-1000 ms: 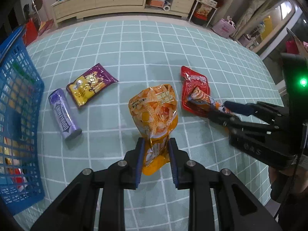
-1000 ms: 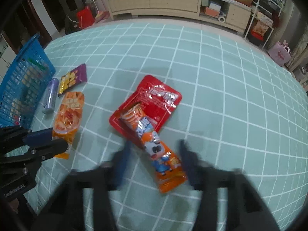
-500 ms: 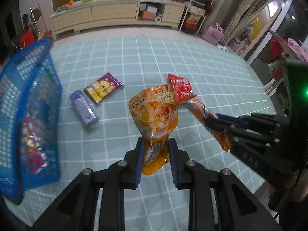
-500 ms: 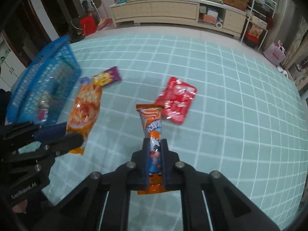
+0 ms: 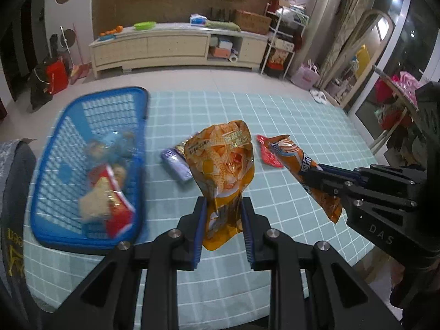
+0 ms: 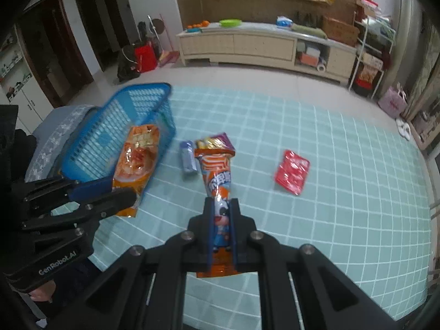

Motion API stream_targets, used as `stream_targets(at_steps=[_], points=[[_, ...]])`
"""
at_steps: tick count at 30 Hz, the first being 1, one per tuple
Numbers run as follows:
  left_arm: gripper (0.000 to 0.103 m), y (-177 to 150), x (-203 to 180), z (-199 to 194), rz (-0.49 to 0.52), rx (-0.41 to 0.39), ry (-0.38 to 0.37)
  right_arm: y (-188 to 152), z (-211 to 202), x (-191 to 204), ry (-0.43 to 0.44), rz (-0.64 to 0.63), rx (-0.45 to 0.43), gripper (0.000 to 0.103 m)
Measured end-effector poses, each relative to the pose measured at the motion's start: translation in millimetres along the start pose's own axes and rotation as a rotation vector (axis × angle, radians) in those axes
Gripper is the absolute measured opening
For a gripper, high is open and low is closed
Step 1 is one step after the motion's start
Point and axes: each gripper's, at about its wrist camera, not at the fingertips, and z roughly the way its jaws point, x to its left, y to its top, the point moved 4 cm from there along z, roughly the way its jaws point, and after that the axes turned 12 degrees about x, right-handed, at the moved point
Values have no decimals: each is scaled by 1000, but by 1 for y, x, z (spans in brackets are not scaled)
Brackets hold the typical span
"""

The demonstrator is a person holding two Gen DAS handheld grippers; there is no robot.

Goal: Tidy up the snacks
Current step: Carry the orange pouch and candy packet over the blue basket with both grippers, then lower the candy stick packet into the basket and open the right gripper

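At the far left sits the basket (image 5: 90, 165), blue moulded plastic with a lattice wall and rounded corners, already holding a few crinkled packets, blurred here. Right of it, on the teal checked cloth (image 5: 302, 126), lie a small purple pack (image 5: 176, 162) and a purple-and-yellow packet (image 6: 217, 141), both flat and glossy. In the middle the left gripper (image 5: 223, 221) pinches the orange bag (image 5: 222, 165) by its lower sealed end, the bag standing up off the cloth; I judge it light and puffy, its film slick, so the crimped seam is the sound place to grip, since squeezing the belly could crush the crisps. Further right the right gripper (image 6: 221, 225) is closed on the orange stick pack (image 6: 217, 176) near its lower end, lifted clear; it looks slim, soft and nearly weightless, apt to flop or slide between the pads unless held well in from the edge. Far right the red packet (image 6: 292, 172) lies alone on the cloth, flat, shiny foil, well apart from the rest
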Motion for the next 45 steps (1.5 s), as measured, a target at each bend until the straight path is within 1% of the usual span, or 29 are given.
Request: stream_targets(at_steps=[6,10,14,21,26,29,35,38,41,43,45], points=[[23,-7,38,-34,7,-29,20,16,-8,42,19,-1,-32,13],[23,-2,70,-50,1,-42,42,30,-5,66,41,4,-47,13],[23,2,98,-60,-16,-58,49,43,3,89,58,9,-42,13],[23,9,142,-59,-56,-56,58,67,28,126,62,-18,-13,13],[23,13,165,-46,-69,-36,57,82,52,143,64,-12,23,13],[23,16,175,-36,-75,-19,50,87,69,145,79,23,54,13],[23,24,187,-27,-77,-9,50,98,98,142,79,96,107,13],[23,25,190,-25,-83,-8,43,102,106,145,71,106,118,13],[23,24,192,-22,-93,0,44,106,110,147,46,102,116,13],[23,22,191,-20,-98,8,45,109,113,149,57,102,113,14],[23,18,187,-20,-89,14,53,109,115,149,33,98,114,17]])
